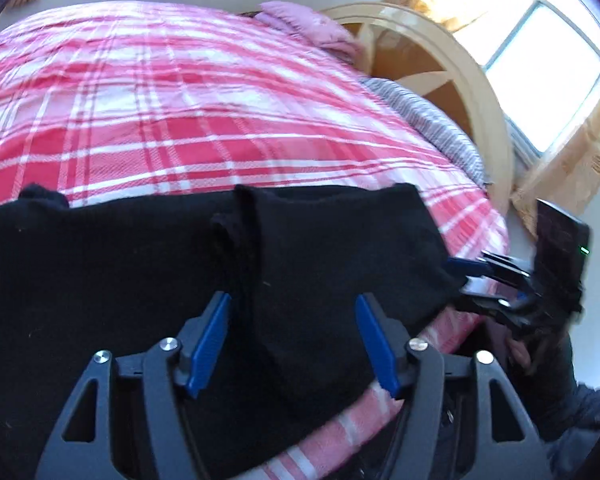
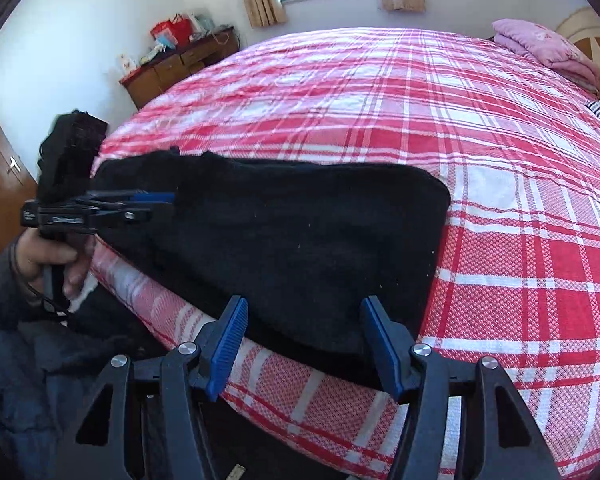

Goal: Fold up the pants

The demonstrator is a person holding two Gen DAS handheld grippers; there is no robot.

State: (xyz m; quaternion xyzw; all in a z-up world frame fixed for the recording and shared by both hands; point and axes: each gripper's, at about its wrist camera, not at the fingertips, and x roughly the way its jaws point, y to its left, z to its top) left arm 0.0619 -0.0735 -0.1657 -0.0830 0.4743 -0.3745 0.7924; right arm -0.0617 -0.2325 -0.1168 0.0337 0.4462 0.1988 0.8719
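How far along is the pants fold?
Done: the black pants lie as a compact folded bundle near the edge of the plaid bed; a layered fold edge shows in the left wrist view. In hand: nothing; the left gripper and right gripper are both open. Left: possibly one more fold, or none; I can't tell.

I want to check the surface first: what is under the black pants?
The black pants lie on the red and white plaid bedcover, near the bed's edge. The part of the cover beneath them is hidden, so anything there cannot be seen.
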